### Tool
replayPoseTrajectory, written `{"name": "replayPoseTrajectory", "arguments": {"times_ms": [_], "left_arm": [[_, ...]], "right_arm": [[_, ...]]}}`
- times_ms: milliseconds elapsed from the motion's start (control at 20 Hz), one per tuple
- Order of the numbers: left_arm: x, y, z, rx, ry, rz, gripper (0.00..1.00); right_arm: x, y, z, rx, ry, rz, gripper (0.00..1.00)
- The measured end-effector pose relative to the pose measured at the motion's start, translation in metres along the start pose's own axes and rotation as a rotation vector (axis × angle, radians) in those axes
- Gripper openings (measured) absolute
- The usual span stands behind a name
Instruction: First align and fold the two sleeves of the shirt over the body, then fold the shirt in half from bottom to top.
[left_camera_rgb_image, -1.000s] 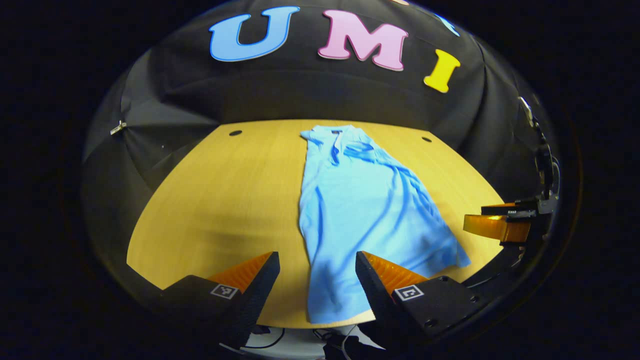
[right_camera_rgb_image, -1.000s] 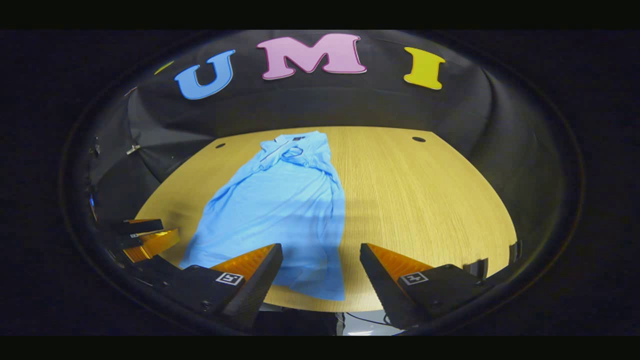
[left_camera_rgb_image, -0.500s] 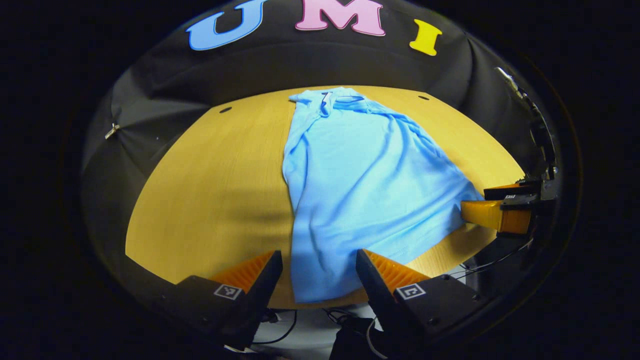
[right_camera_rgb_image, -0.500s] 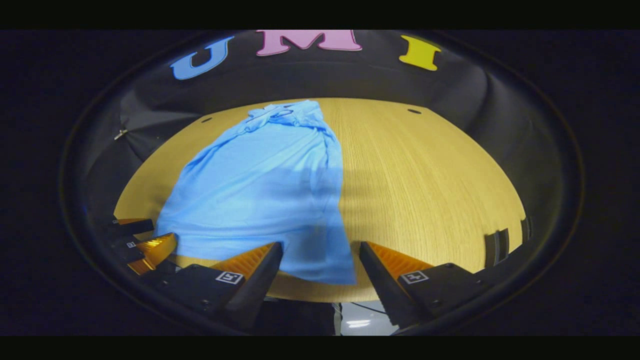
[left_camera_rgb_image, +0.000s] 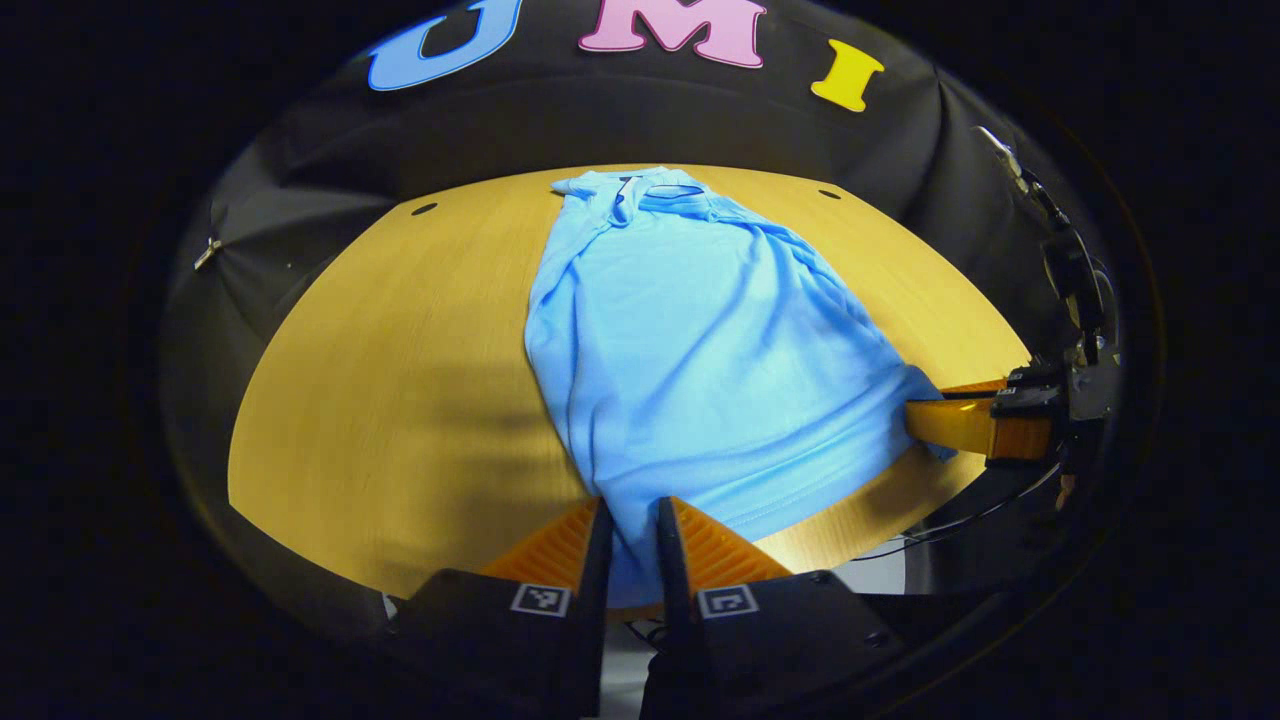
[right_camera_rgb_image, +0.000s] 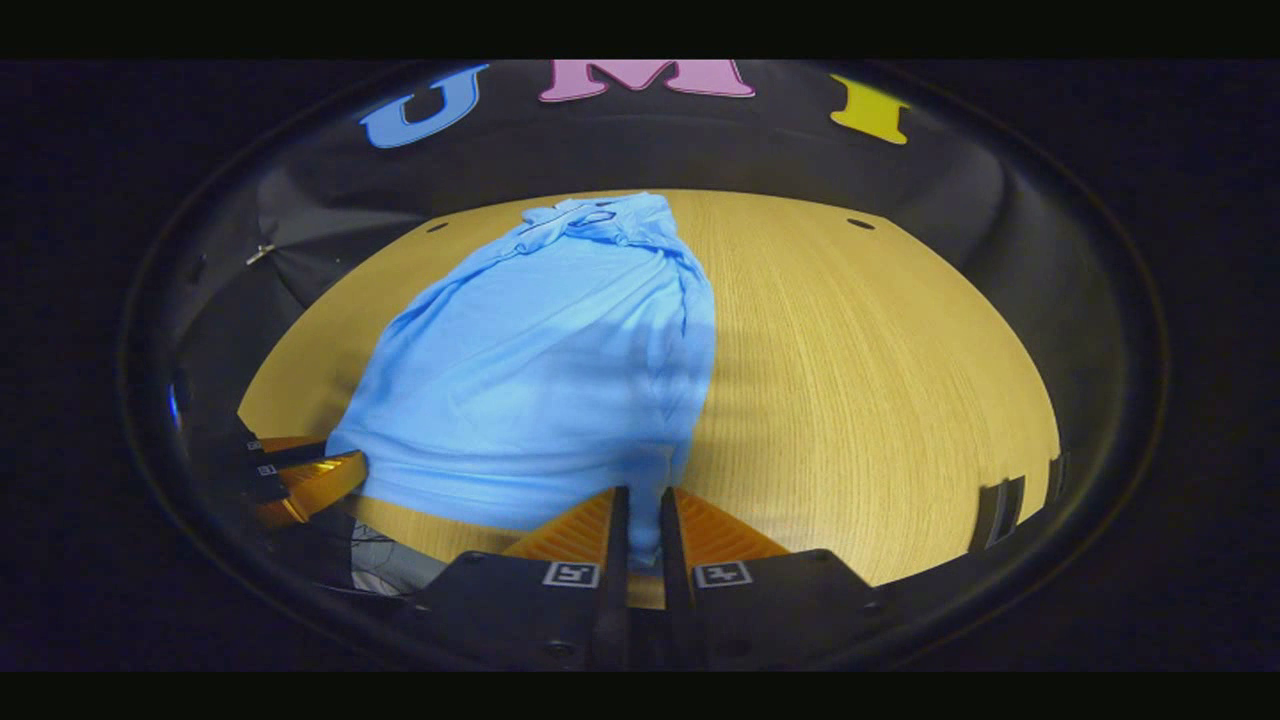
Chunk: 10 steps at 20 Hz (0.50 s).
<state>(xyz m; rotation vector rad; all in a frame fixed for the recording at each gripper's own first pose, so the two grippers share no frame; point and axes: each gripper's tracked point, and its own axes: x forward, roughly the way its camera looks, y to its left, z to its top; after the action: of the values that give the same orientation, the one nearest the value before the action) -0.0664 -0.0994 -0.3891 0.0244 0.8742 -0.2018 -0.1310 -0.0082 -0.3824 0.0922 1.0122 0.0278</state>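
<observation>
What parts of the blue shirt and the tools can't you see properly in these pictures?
- Sleeves of the blue shirt: left gripper view, lost among the bunched folds.
- Hem corner: left gripper view, pinched inside the left tool; right gripper view, the other corner inside the right tool.
- Underside of the shirt: both views, hidden against the table.
- Left tool from afar: right gripper view, tips tucked behind cloth.

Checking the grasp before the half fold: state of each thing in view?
shirt: flat on the table, sleeves folded in, bottom hem pinched at both corners
left gripper: shut on the hem's left corner
right gripper: shut on the hem's right corner
table: bare beside the shirt
</observation>
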Motion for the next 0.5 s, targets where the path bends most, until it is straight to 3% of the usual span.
{"name": "replayPoseTrajectory", "arguments": {"times_ms": [50,100,150,200,300,350,500], "left_arm": [[0.0001,-0.0021,0.0008,-0.013,0.008,-0.001,0.19],[-0.0013,-0.0027,0.002,-0.037,0.016,0.002,0.13],[0.0002,-0.0046,0.0012,-0.062,0.032,-0.012,0.09],[0.0009,-0.0056,0.0026,-0.079,0.045,-0.025,0.07],[0.001,-0.0053,0.004,-0.096,0.064,-0.048,0.06],[0.0014,-0.0051,0.0052,-0.099,0.069,-0.055,0.06],[-0.0011,-0.0027,0.0097,-0.065,0.074,-0.04,0.06]], "right_arm": [[0.0,-0.0002,0.0011,0.001,0.013,0.006,0.14],[-0.0006,-0.0001,-0.0003,0.003,0.023,0.013,0.08],[-0.0005,-0.0001,0.001,0.005,0.035,0.022,0.14],[-0.0018,0.0007,-0.0005,0.002,0.043,0.038,0.05],[-0.0006,0.001,0.0002,-0.011,0.06,0.077,0.0],[-0.0001,0.0012,0.0006,-0.01,0.068,0.09,0.05],[-0.006,0.0014,0.007,-0.02,0.074,0.111,0.05]]}}
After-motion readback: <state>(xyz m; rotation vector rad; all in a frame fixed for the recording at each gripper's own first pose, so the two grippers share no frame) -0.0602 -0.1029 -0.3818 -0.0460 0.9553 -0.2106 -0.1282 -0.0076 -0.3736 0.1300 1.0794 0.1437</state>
